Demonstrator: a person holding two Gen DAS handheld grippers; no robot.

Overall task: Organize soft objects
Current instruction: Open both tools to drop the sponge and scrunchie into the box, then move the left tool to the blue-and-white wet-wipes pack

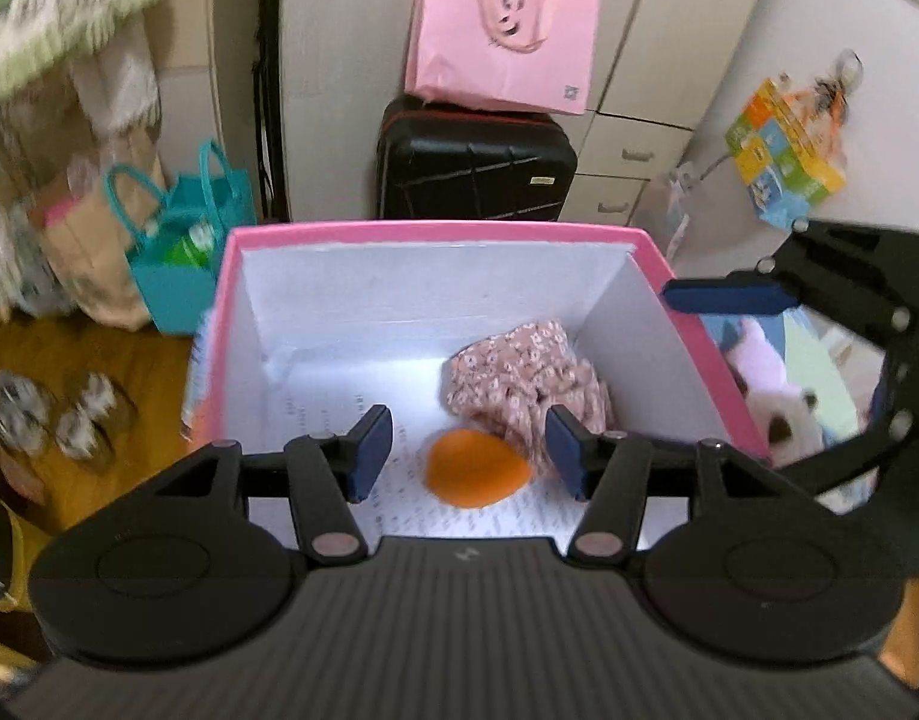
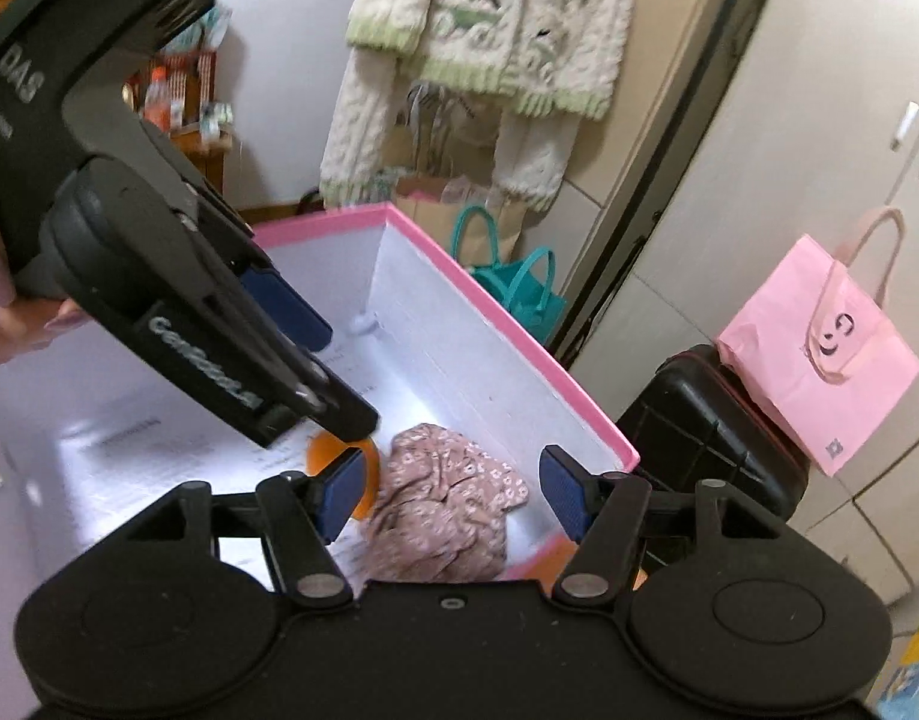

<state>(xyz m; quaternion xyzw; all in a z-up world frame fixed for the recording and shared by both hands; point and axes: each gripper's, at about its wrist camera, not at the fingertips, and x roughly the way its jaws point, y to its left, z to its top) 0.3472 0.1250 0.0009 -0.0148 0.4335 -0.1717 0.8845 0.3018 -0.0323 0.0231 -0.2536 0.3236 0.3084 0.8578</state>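
Note:
A pink-rimmed box (image 1: 435,231) with white inner walls stands open in front of me. On its floor lie a crumpled pink floral cloth (image 1: 519,378) and an orange teardrop-shaped soft piece (image 1: 477,474). My left gripper (image 1: 468,450) hangs open above the orange piece, pads apart and touching nothing. In the right wrist view my right gripper (image 2: 453,492) is open over the floral cloth (image 2: 441,504), pads clear of it. The left gripper's body crosses that view at upper left, half hiding the orange piece (image 2: 324,450). A pink and white plush toy (image 1: 765,372) lies outside the box on the right.
Behind the box stands a black suitcase (image 1: 477,162) with a pink paper bag (image 1: 501,36) on top. A teal bag (image 1: 177,240) and slippers (image 1: 57,414) sit on the floor at left. A knitted sweater (image 2: 489,30) hangs on the wall.

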